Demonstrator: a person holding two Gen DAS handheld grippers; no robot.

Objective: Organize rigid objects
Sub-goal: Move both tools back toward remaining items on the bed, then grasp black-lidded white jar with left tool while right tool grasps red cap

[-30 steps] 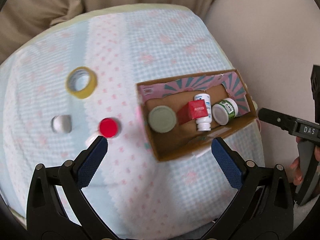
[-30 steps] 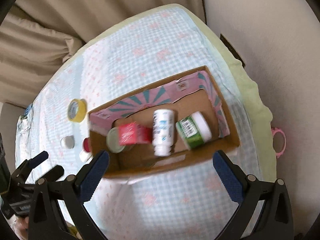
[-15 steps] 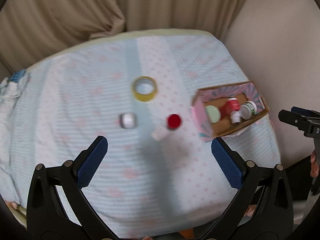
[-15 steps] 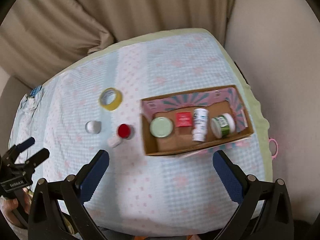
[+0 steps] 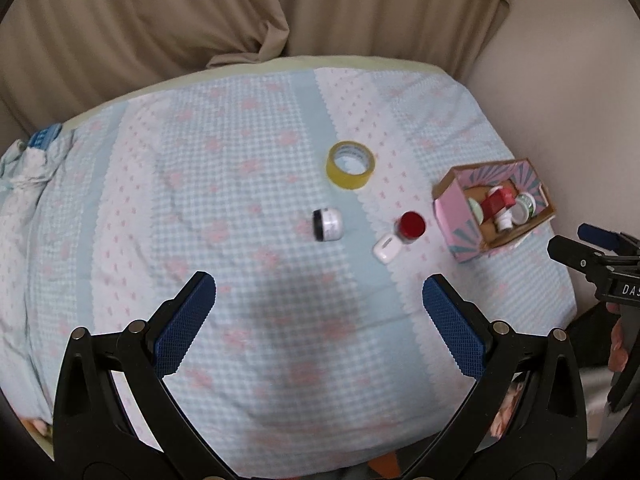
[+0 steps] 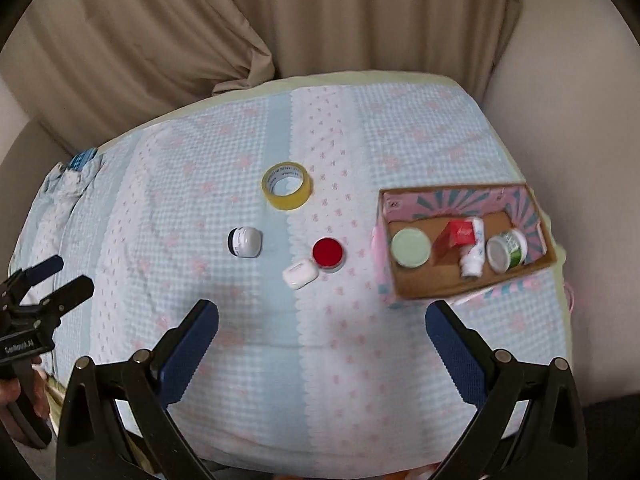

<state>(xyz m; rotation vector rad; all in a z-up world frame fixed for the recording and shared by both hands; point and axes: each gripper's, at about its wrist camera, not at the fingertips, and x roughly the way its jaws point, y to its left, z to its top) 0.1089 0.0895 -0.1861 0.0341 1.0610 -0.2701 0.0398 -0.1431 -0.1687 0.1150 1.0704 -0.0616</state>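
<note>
A pink cardboard box [image 6: 436,290] [image 5: 456,216] stands at the right of the bed; it holds a green-lidded jar [image 6: 411,247], a red box [image 6: 456,238], a white bottle [image 6: 474,256] and a green-labelled jar [image 6: 506,250]. Loose on the cloth lie a yellow tape roll [image 6: 287,185] [image 5: 351,165], a white jar on its side [image 6: 245,242] [image 5: 328,225], a red-lidded jar [image 6: 328,253] [image 5: 410,227] and a small white case [image 6: 300,274] [image 5: 387,247]. My left gripper [image 5: 318,322] and right gripper [image 6: 320,340] are both open and empty, held back above the near edge.
The bed has a light blue and white checked cover [image 6: 280,340]. Beige curtains [image 6: 200,40] hang behind it and a plain wall [image 6: 560,100] runs along the right. Bunched cloth [image 5: 28,160] lies at the far left.
Both grippers have pulled back and up from the box, so the whole bed now shows. Both stay open and empty. No object on the bed has moved.
</note>
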